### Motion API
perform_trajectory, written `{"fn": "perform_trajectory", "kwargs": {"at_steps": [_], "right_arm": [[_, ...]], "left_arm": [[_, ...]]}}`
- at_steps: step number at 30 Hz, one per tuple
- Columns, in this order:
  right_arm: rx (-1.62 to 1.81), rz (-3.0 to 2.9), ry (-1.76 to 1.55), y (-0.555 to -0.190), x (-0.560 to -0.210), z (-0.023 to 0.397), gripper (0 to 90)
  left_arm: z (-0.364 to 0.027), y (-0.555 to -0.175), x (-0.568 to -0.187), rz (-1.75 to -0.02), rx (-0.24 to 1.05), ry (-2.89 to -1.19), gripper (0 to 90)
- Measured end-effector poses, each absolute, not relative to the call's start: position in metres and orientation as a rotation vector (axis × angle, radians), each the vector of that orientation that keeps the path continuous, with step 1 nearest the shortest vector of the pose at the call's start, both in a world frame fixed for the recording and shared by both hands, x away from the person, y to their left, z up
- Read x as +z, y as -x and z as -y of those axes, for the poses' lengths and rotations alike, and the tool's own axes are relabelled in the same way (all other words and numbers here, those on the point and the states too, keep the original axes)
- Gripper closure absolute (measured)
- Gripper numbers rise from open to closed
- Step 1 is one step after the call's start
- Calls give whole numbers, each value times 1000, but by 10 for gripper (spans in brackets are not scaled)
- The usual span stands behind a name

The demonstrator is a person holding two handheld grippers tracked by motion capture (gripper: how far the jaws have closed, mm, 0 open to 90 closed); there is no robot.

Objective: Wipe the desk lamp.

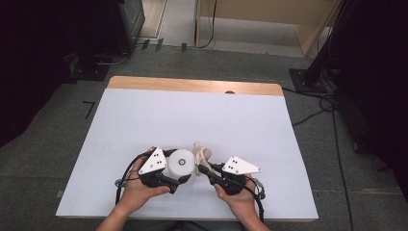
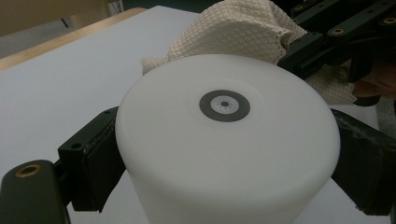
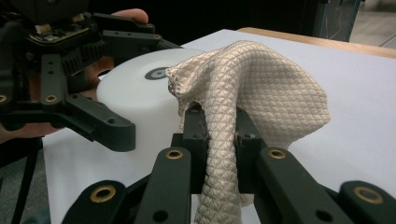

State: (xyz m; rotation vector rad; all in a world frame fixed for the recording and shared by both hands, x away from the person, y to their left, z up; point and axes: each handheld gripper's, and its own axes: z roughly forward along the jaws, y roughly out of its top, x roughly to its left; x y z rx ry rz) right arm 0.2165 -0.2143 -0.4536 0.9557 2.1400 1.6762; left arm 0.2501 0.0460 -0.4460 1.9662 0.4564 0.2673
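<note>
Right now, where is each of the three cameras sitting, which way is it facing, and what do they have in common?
High view: above the near edge of the table, looking forward and down; both forearms, the left gripper and the right gripper show.
Left gripper view: rides the left gripper, looking along its jaws clamped on the white cylinder.
Right gripper view: rides the right gripper, looking along its jaws pinching the cloth; the left gripper shows beyond.
Shared: cylinder and cloth appear in all three.

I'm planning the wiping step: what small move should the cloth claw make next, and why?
Probably slide the right claw so its pinched cream waffle-weave cloth sweeps across the white cylinder's flat top; the cloth already rests at its rim, and the left claw clamps the cylinder steady.
</note>
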Motion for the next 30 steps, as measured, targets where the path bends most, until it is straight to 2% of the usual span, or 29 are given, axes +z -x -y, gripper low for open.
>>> {"fn": "perform_trajectory", "kwargs": {"at_steps": [21,26,30], "right_arm": [[1505,-2337,-1139,-231,-494,208,804],[1505,-2321,-1116,-229,-489,207,805],[1568,-2257,-1068,-224,-472,210,805]], "left_arm": [[-46,-250,-447,-448,264,-1970,86],[-46,-250,-447,-449,263,-1966,86],[-46,-251,-448,-451,260,-1960,86]]}}
